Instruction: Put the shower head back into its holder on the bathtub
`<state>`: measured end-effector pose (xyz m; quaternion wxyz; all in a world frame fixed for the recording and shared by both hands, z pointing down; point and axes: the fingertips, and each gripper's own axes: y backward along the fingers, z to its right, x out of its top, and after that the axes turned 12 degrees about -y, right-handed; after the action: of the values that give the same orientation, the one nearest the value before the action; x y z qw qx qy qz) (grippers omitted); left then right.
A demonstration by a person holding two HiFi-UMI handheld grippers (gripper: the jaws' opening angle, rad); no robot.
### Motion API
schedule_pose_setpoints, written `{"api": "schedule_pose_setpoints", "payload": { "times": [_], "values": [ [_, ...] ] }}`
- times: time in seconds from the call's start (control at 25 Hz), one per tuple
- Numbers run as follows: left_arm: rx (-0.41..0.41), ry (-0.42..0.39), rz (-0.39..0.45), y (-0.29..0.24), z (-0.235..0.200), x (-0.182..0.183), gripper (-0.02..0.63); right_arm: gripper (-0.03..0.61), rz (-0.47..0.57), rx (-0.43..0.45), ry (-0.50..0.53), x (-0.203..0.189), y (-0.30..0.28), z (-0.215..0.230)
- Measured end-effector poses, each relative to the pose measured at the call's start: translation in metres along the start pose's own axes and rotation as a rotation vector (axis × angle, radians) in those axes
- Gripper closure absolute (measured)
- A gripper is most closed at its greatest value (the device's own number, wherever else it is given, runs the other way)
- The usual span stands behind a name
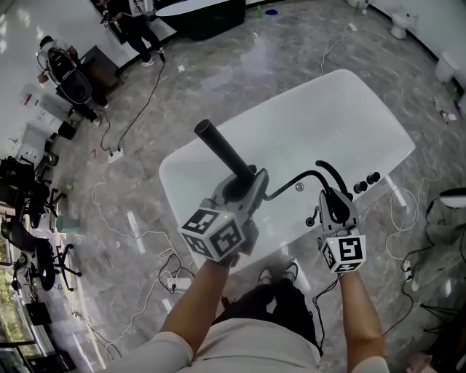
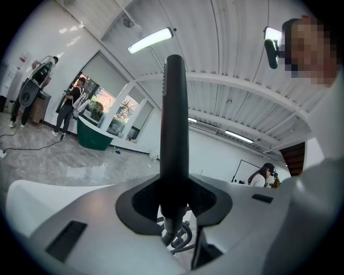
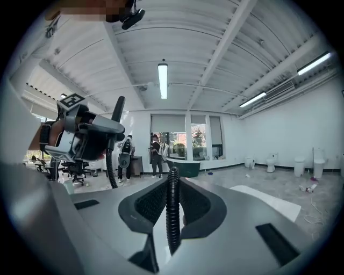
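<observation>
The black shower head (image 1: 222,151) is a straight wand, and my left gripper (image 1: 239,188) is shut on its lower end. It slants up and to the left above the white bathtub (image 1: 349,116). In the left gripper view the shower head (image 2: 174,129) stands upright between the pads of the left gripper (image 2: 173,207). Its black ribbed hose (image 1: 295,180) curves right to my right gripper (image 1: 332,198), which is shut on it. The hose (image 3: 172,182) runs between the pads of the right gripper (image 3: 172,210). Black tap knobs (image 1: 365,182) sit on the tub's near rim. I cannot make out the holder.
Cables (image 1: 138,109) and a power strip (image 1: 115,154) trail over the grey marble floor. People stand at the far left (image 1: 69,73) and top (image 1: 138,29). A dark tub (image 1: 204,14) is at the top, office chairs (image 1: 29,248) at the left, toilets (image 1: 400,22) at the top right.
</observation>
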<state>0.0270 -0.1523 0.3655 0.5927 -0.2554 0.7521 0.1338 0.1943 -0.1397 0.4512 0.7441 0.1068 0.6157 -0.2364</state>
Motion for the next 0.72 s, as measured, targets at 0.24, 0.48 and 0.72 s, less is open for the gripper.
{"api": "schedule_pose_setpoints", "payload": {
  "times": [0.24,0.48,0.72],
  "values": [
    [-0.052,-0.009,-0.015,-0.005,0.013,-0.017,0.497,0.509,-0.037,-0.061,-0.050,-0.033,0.023,0.015],
    [-0.095,-0.022,-0.003,-0.012,0.020,-0.011,0.497,0.509,-0.023,-0.144,0.031,0.004,0.052,0.016],
    [-0.138,-0.029,0.000,-0.022,0.036,-0.011,0.497,0.509,-0.113,-0.145,0.053,-0.009,0.056,0.017]
  ]
}}
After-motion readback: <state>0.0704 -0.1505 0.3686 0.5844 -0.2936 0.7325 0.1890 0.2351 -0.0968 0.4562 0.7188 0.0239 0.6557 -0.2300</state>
